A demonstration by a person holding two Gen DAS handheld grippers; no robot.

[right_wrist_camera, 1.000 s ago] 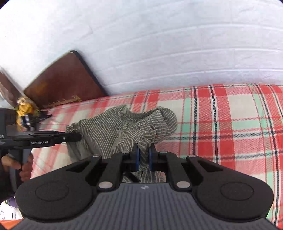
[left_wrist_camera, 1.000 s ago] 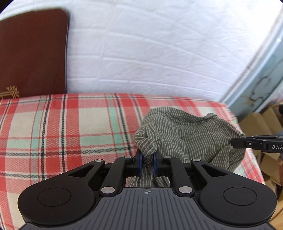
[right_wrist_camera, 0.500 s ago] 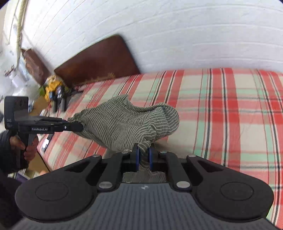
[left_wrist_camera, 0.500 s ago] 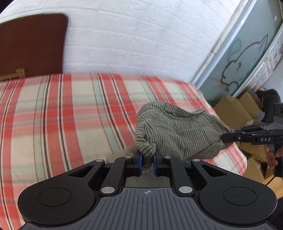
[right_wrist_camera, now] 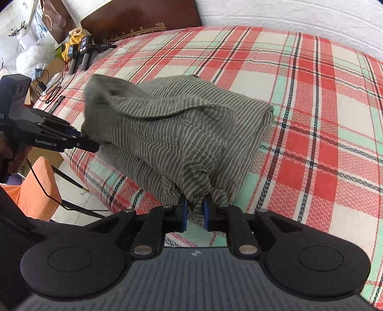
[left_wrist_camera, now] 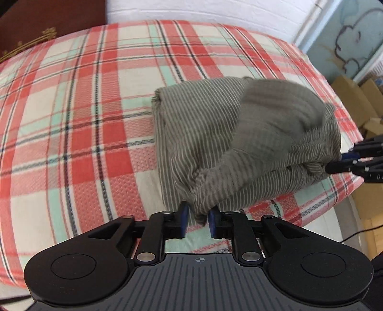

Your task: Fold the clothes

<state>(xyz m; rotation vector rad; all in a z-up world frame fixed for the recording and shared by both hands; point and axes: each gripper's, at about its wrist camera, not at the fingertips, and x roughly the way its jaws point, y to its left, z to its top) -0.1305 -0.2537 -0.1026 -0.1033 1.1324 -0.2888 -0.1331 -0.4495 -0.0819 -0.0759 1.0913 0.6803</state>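
— What colours is the garment (left_wrist_camera: 208, 134)?
— Olive-grey with thin pale stripes.
— And the bedsheet (left_wrist_camera: 79, 100)?
— Plaid — red, cream and mint green, crossed by dark lines.
— The headboard (right_wrist_camera: 141, 16)?
— Dark brown with gold trim. Both grippers are black, with blue pads (right_wrist_camera: 183, 215).

Each gripper, left (left_wrist_camera: 197, 222) and right (right_wrist_camera: 194, 213), is matte black plastic with a ribbed grey top plate, two round discs at 4 and 8 o'clock, silver rivets on the linkage arms and blue pads (left_wrist_camera: 183, 219) lining the fingers. White lettering marks the left one's side, and a dark sleeve (right_wrist_camera: 14, 222) shows at 8 o'clock.
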